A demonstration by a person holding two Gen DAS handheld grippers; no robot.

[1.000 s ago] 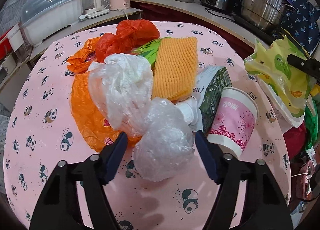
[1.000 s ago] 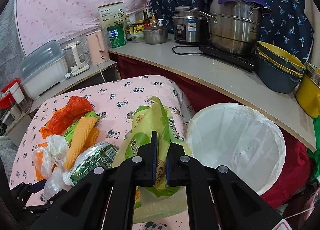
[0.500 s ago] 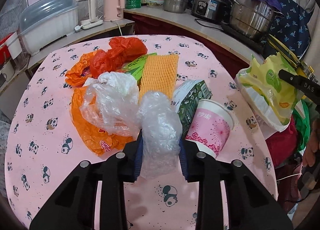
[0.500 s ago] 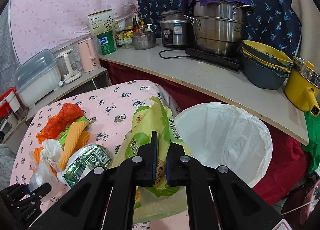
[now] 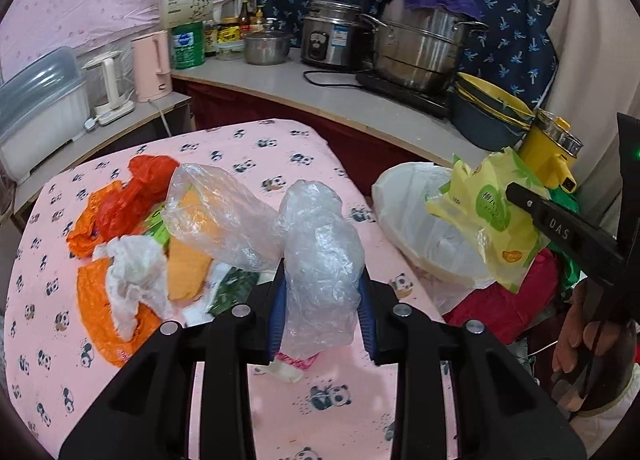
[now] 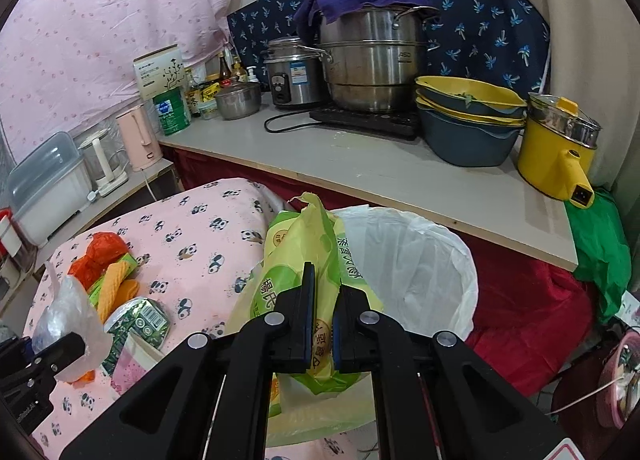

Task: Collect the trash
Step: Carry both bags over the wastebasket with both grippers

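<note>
My left gripper [image 5: 322,300] is shut on a crumpled clear plastic bag [image 5: 320,244] and holds it up above the pink panda tablecloth [image 5: 224,148]; a second clear bag [image 5: 224,212] trails from it to the left. On the table below lie orange bags [image 5: 96,300], a red bag [image 5: 136,192], white plastic [image 5: 132,272], an orange foam net [image 5: 188,264], a green carton [image 5: 232,288] and a pink paper cup [image 5: 296,360]. My right gripper [image 6: 323,300] is shut on a yellow-green plastic bag [image 6: 304,236] beside the white-lined bin [image 6: 420,260].
Behind the bin runs a counter [image 6: 400,176] with a steel steamer pot [image 6: 372,60], rice cooker, stacked bowls [image 6: 468,120] and a yellow electric pot [image 6: 556,152]. A pink kettle [image 5: 152,64] and a lidded dish box stand at the back left. Red and green cloth lie under the counter.
My left gripper closed on the clear bag, lifted it off the table and swung right, bringing the bin into view. The right gripper carried the yellow-green bag closer to the bin.
</note>
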